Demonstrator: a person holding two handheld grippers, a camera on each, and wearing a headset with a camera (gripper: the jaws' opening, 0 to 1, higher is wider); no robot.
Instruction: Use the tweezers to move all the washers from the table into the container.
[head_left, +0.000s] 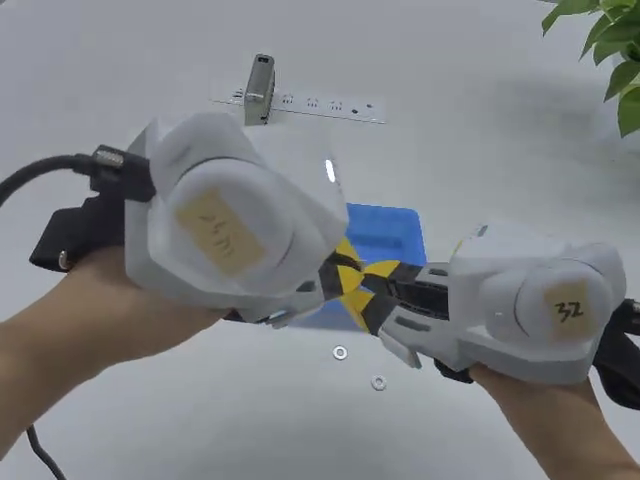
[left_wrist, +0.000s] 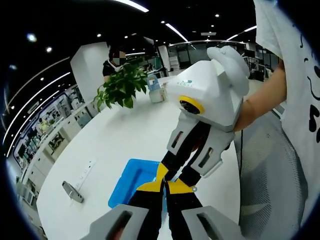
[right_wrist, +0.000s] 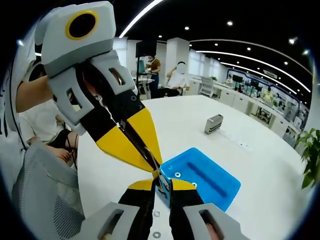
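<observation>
Right gripper (right_wrist: 162, 189), tweezers (right_wrist: 149, 156), washers (right_wrist: 177, 174) in container (right_wrist: 216, 186)

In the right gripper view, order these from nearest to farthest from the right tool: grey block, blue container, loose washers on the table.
1. Loose washers, directly below it.
2. Blue container, just ahead, to the right.
3. Grey block, far back.

From the bottom, left gripper (left_wrist: 165, 190) with yellow-tipped fingers (left_wrist: 149, 188) drawn close together, only a narrow gap between. Coming down from upper right, white right gripper (left_wrist: 169, 175), its tips meeting the left ones; touching or just over them, cannot tell. Behind them a blue container (left_wrist: 131, 176) on the white table (left_wrist: 125, 130); further left a small grey metal block (left_wrist: 72, 191); at the far edge a green plant (left_wrist: 120, 89).
</observation>
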